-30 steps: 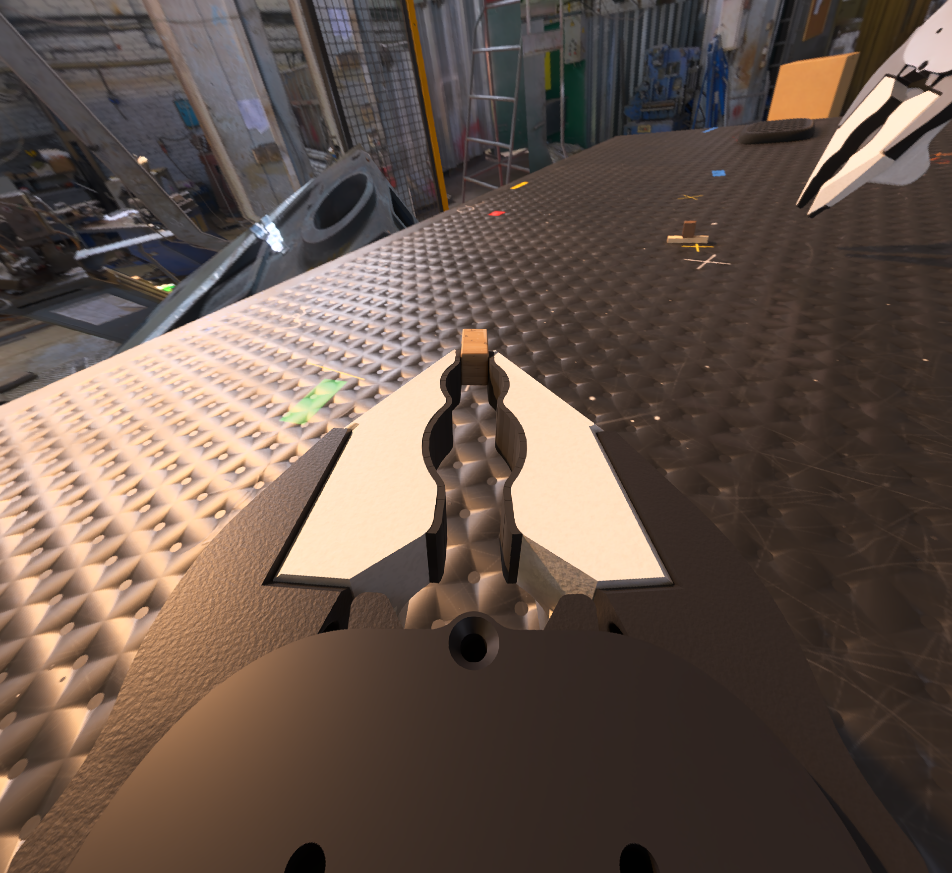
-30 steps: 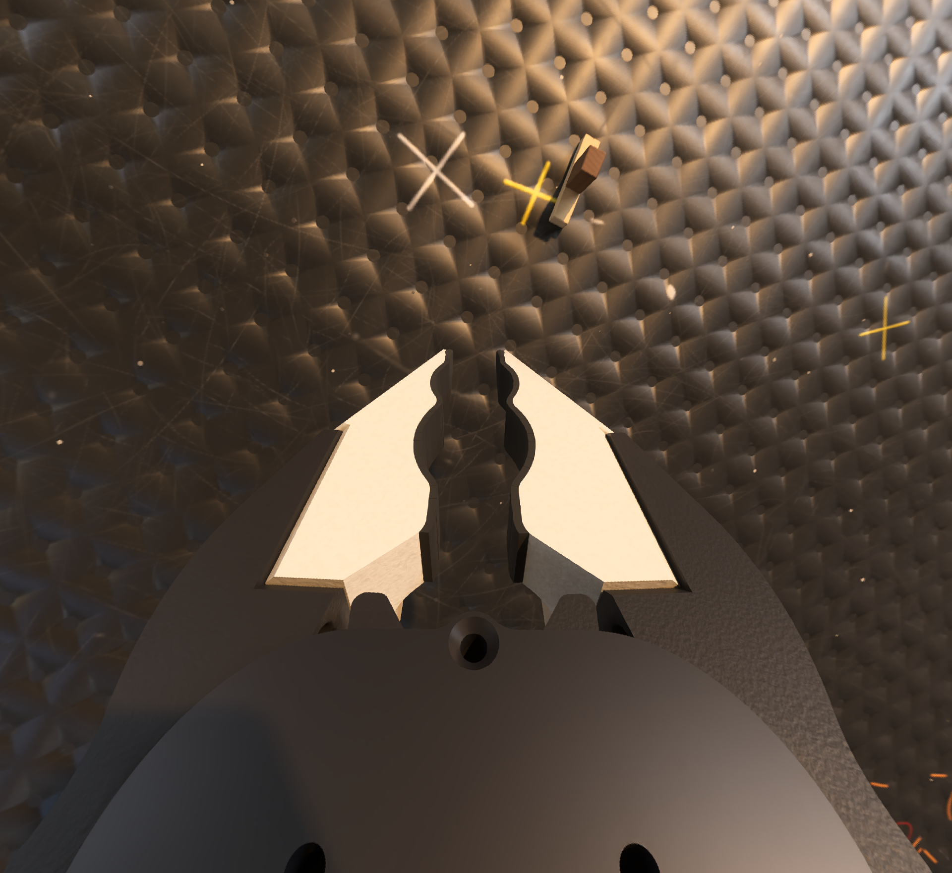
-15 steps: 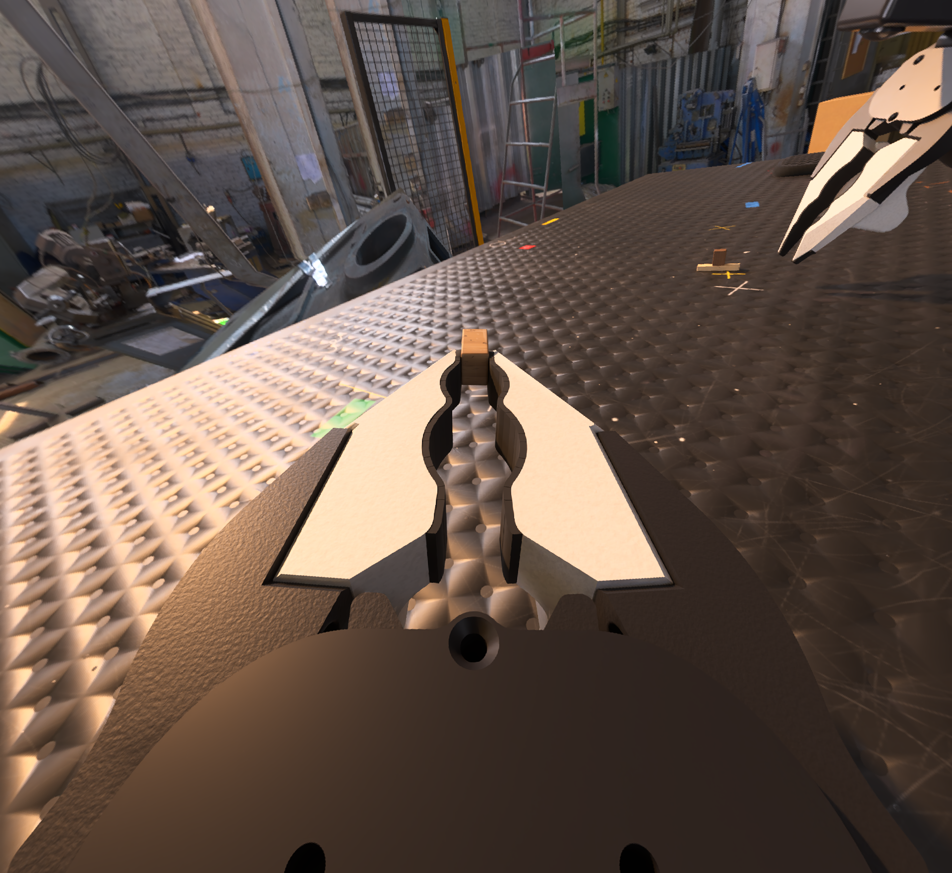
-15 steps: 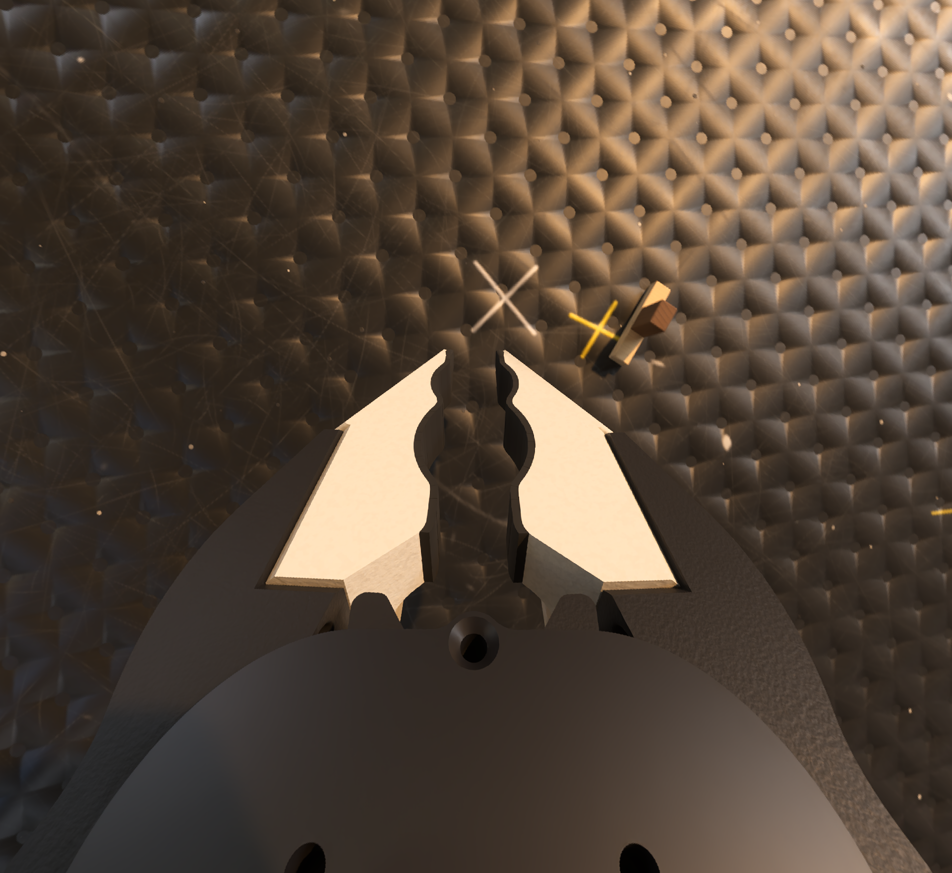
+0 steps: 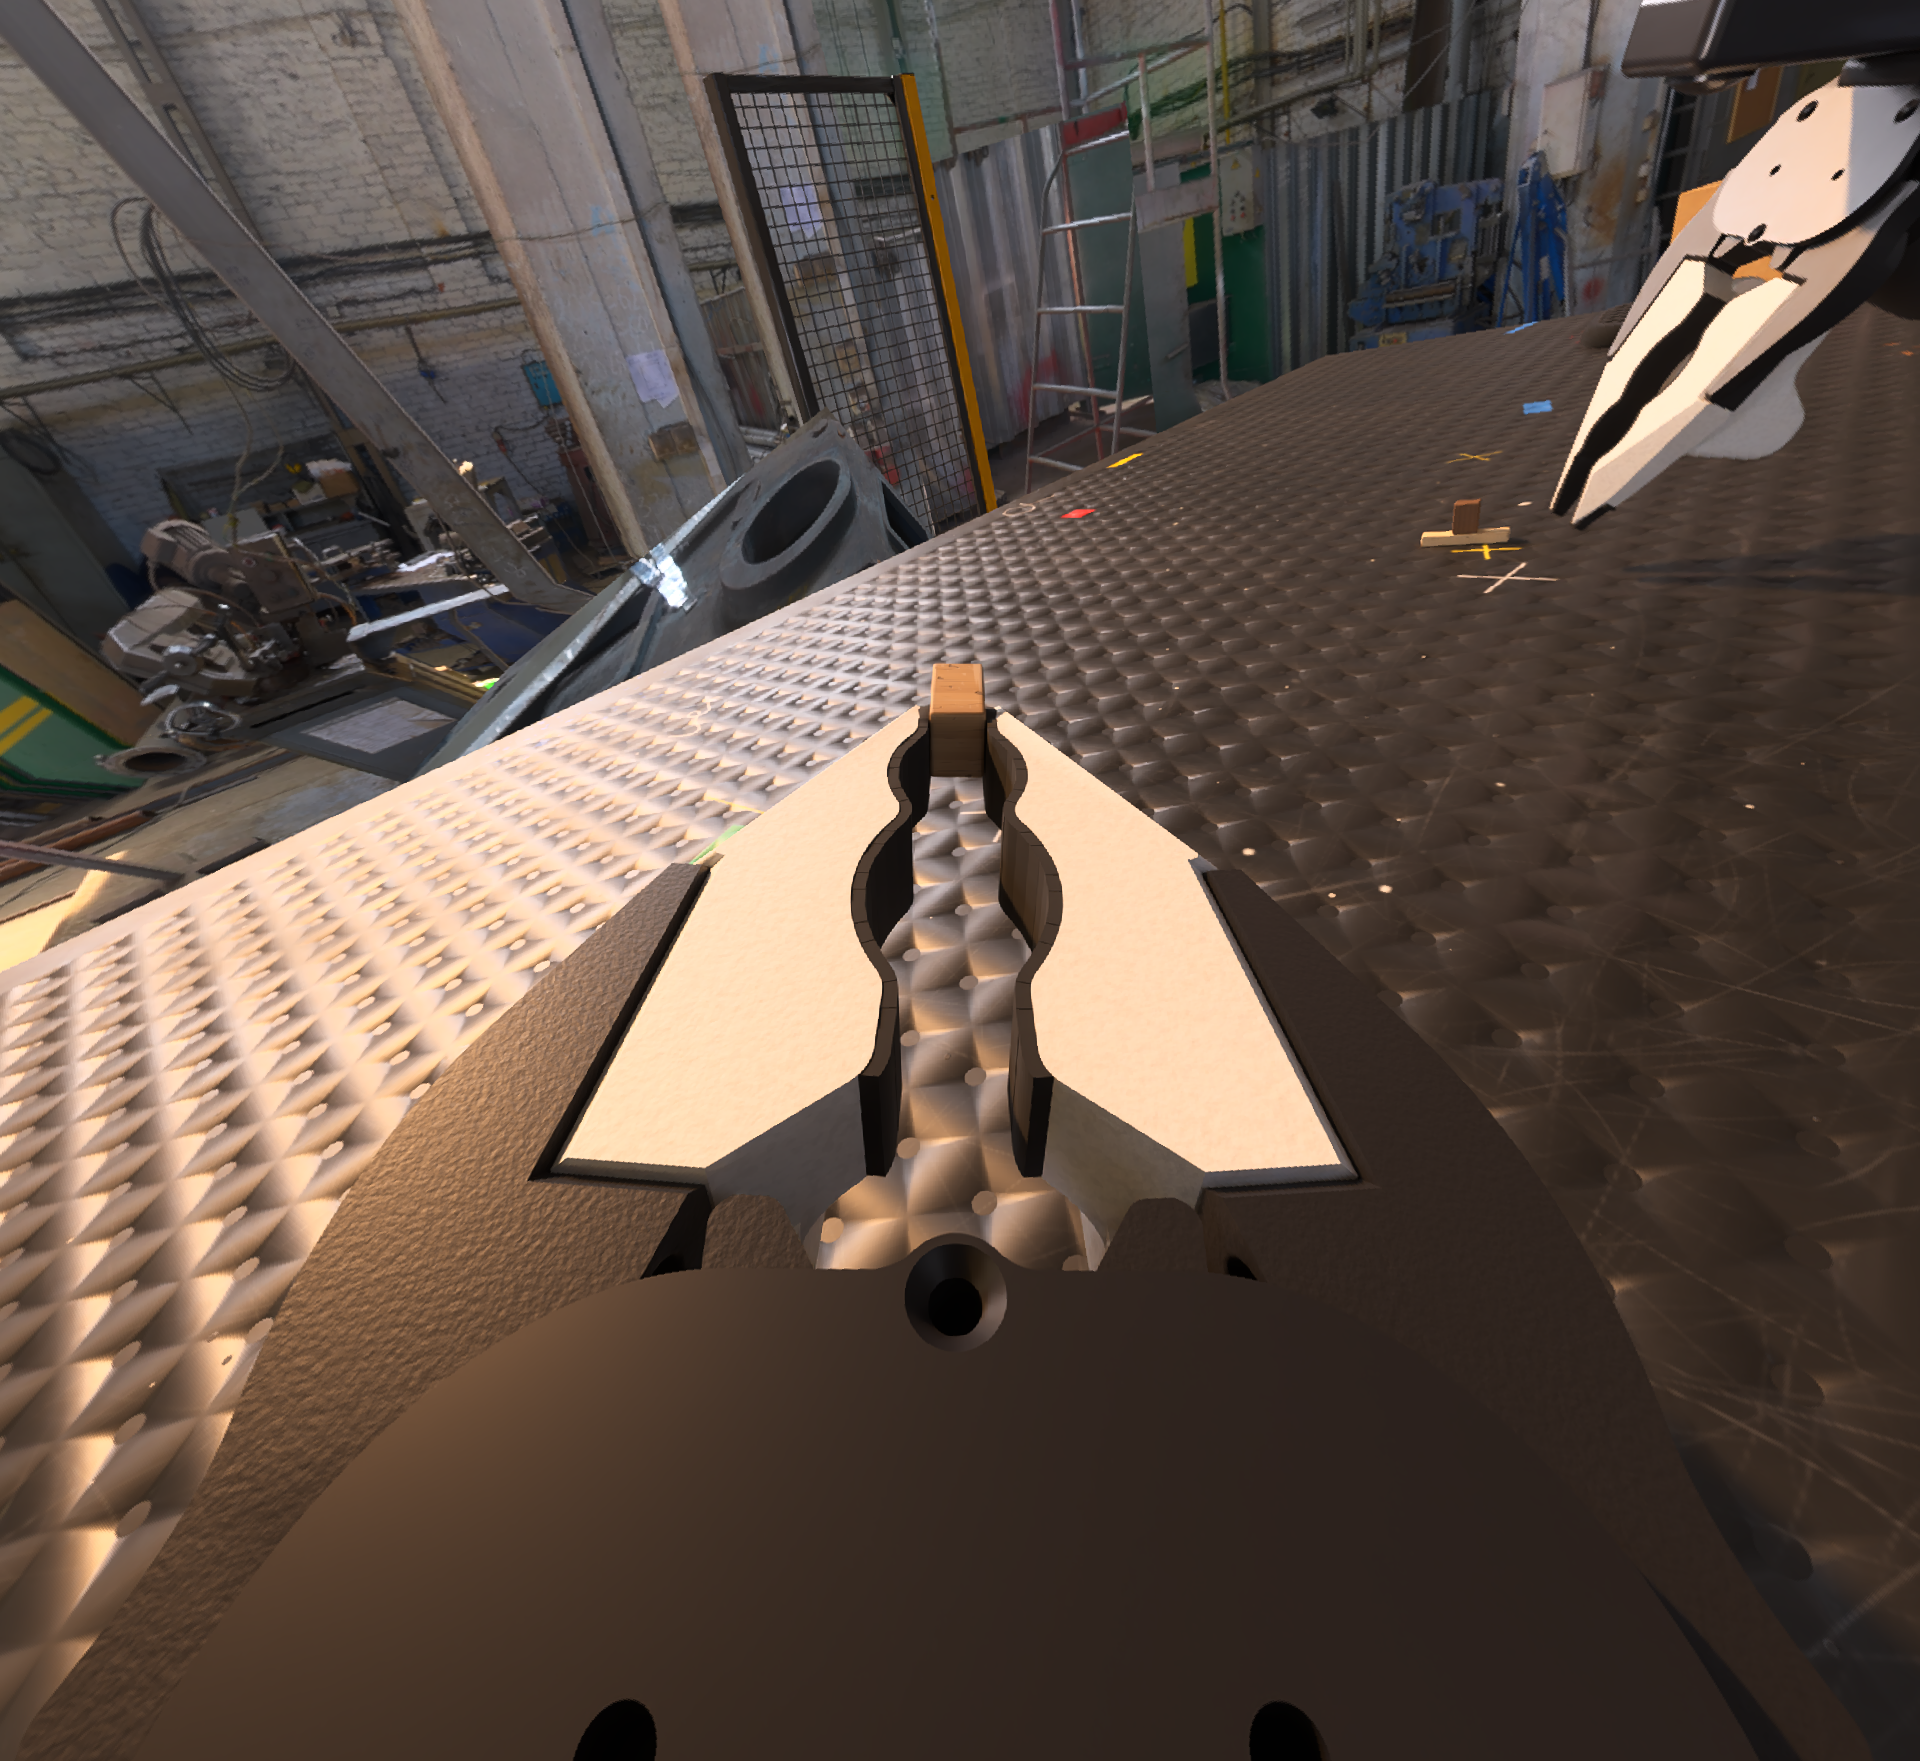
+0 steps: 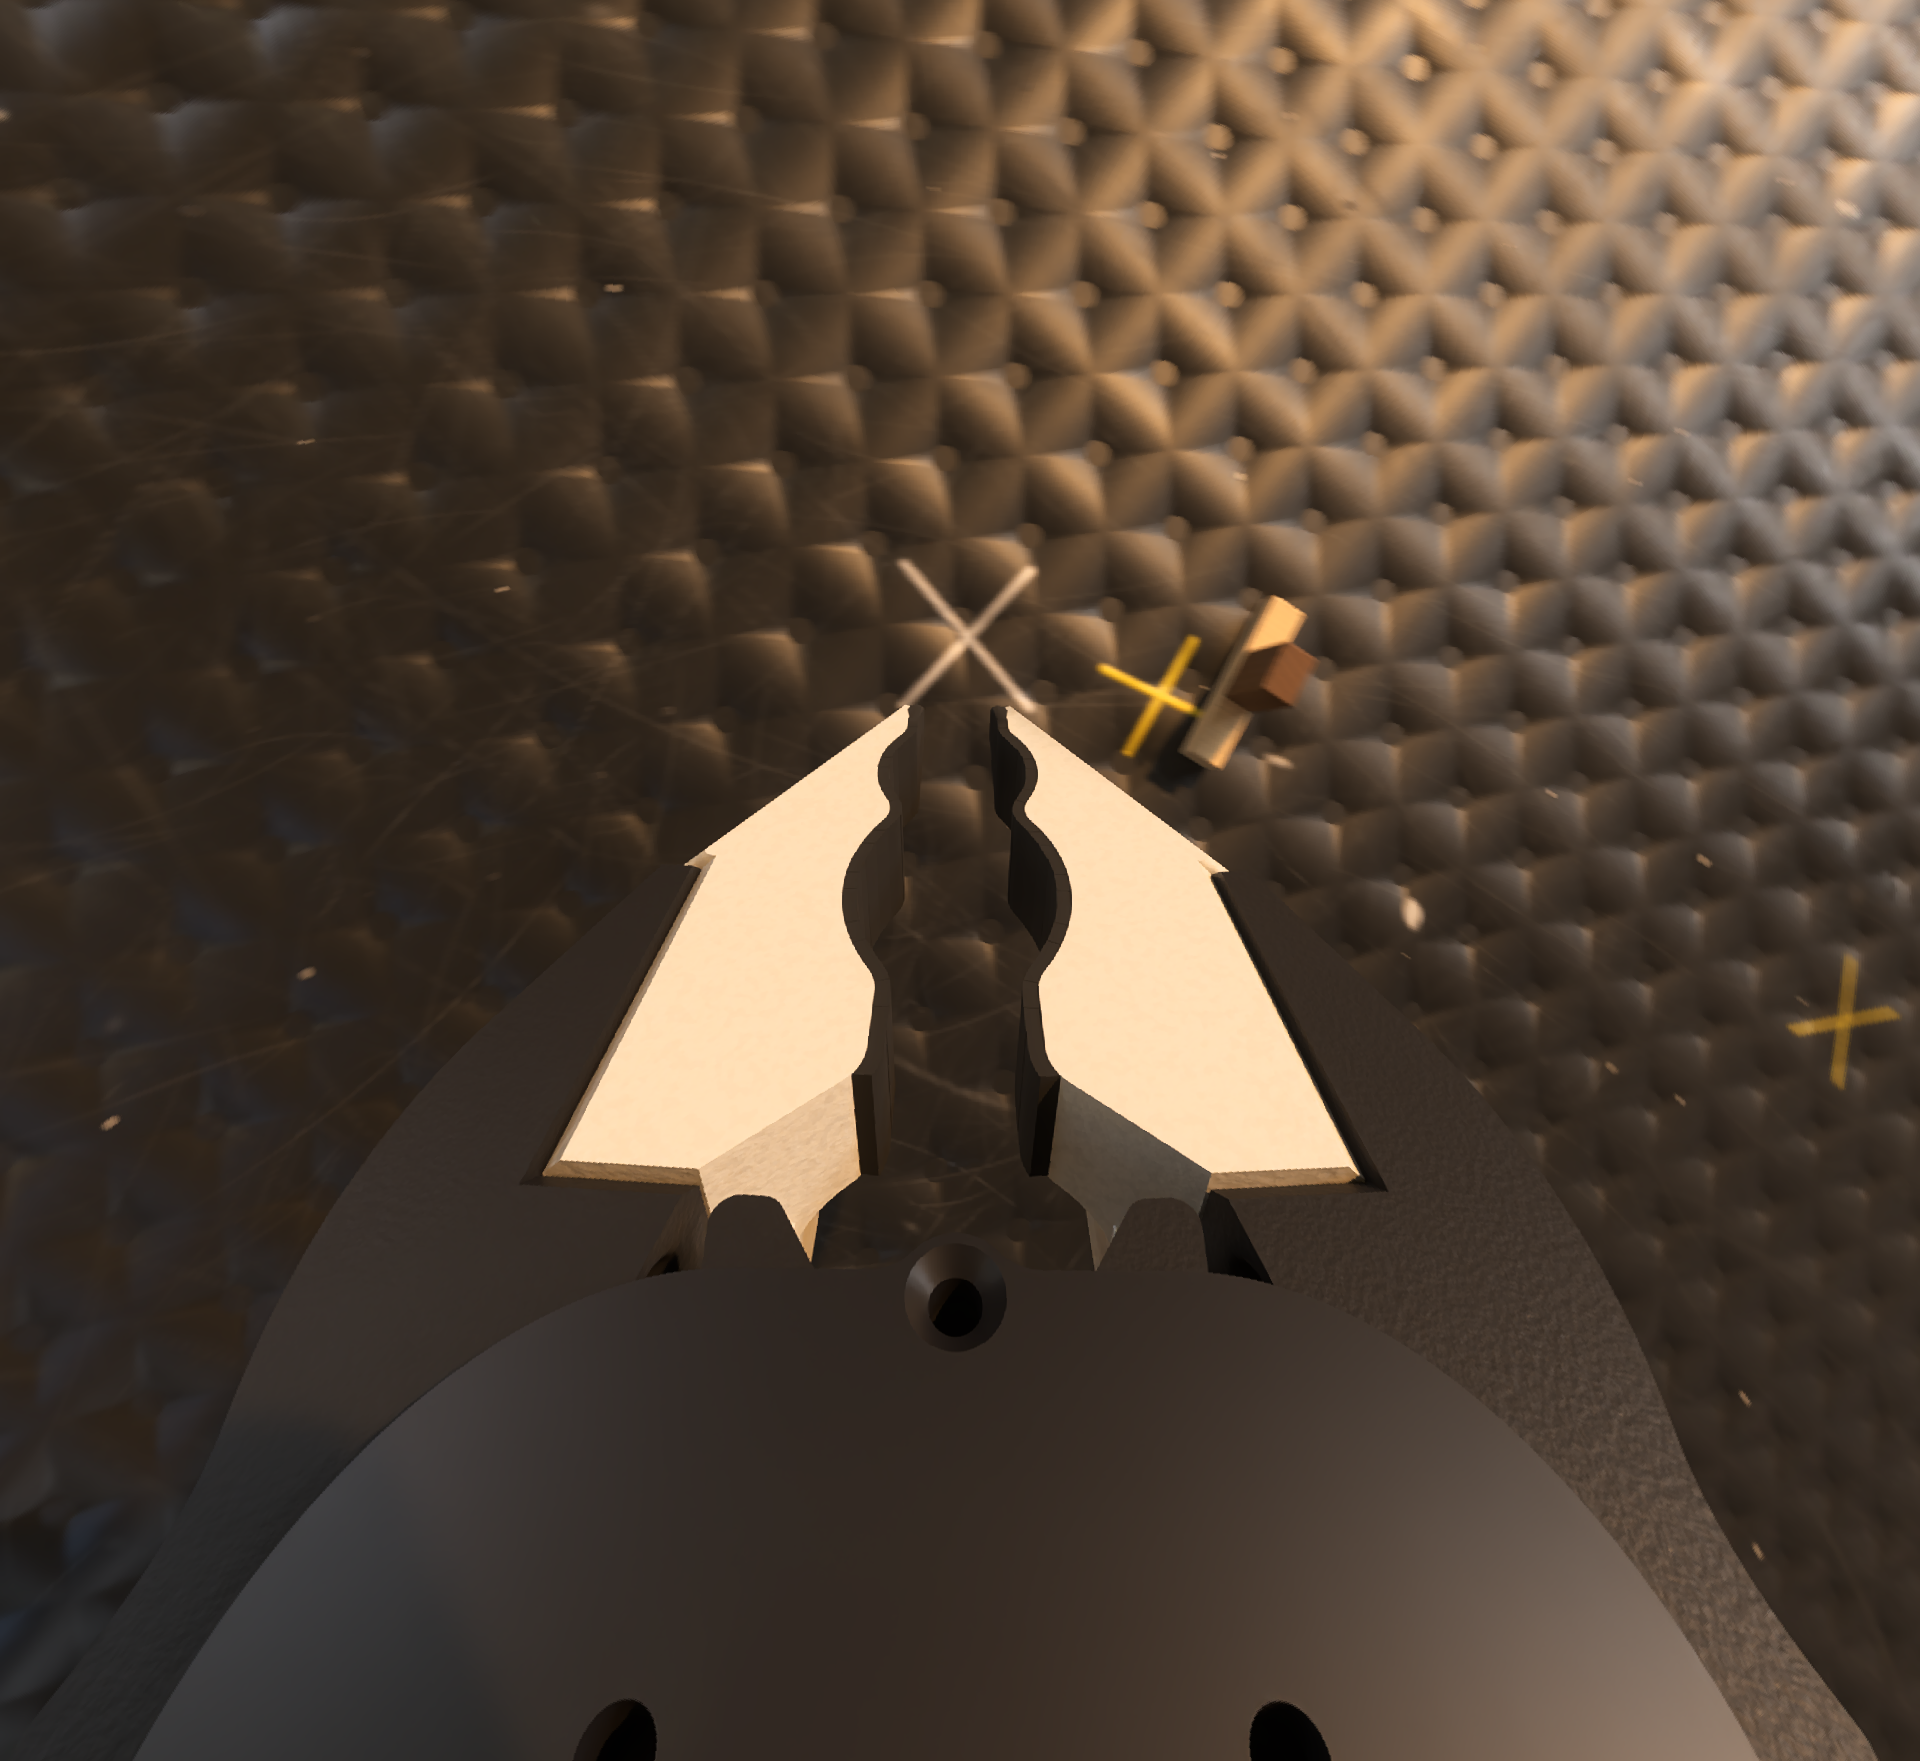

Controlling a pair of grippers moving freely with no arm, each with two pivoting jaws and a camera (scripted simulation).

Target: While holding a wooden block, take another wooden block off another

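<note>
My left gripper (image 5: 957, 724) is shut on a light wooden block (image 5: 957, 714) and holds it above the studded metal table (image 5: 1351, 880). A small dark brown block (image 6: 1280, 678) sits on a flat pale wooden block (image 6: 1245, 685) on the table. The same stack shows far off in the left wrist view: the dark block (image 5: 1466, 515) on the pale block (image 5: 1465, 536). My right gripper (image 6: 954, 722) is open and empty, above the table, with the stack ahead and to the right of its tips. It also shows in the left wrist view (image 5: 1579, 506), just right of the stack.
A white cross mark (image 6: 966, 636) lies just ahead of my right fingertips. A yellow cross (image 6: 1151, 695) lies beside the stack, another yellow cross (image 6: 1844, 1048) at the right. Small coloured markers (image 5: 1078, 513) lie near the table's far edge. Workshop clutter stands beyond the table.
My right gripper has come down toward the stack, still open. In its view the stack grew larger and shifted only slightly. My left gripper has kept its hold on the light block.
</note>
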